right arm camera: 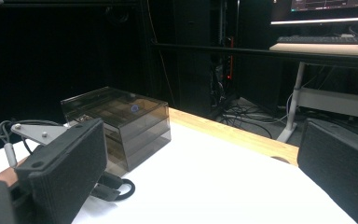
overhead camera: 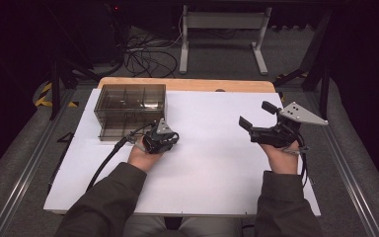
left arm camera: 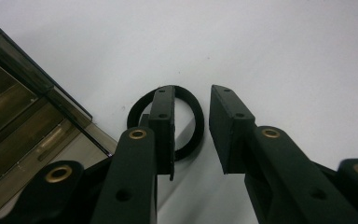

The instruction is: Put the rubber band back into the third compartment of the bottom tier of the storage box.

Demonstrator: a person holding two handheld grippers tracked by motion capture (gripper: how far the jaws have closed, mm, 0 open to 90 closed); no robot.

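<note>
We see left claw (left arm camera: 191,100) narrowly parted over black ring (left arm camera: 189,133), beside smoky drawer box (overhead camera: 130,109) near tabletop (overhead camera: 212,148) far-left corner; right claw (overhead camera: 256,114) wide; no legible writing.

Smoked box (overhead camera: 130,109) blocks table's (overhead camera: 217,163) far-left corner; black loop (left arm camera: 186,121) probably just beside it; rest open.

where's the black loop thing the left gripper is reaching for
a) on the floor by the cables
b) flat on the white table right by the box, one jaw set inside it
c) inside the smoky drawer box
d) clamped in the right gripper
b: the left gripper view shows the black band loop lying on the white table beside the smoky drawer box, with the open left gripper straddling one side of it.
</note>
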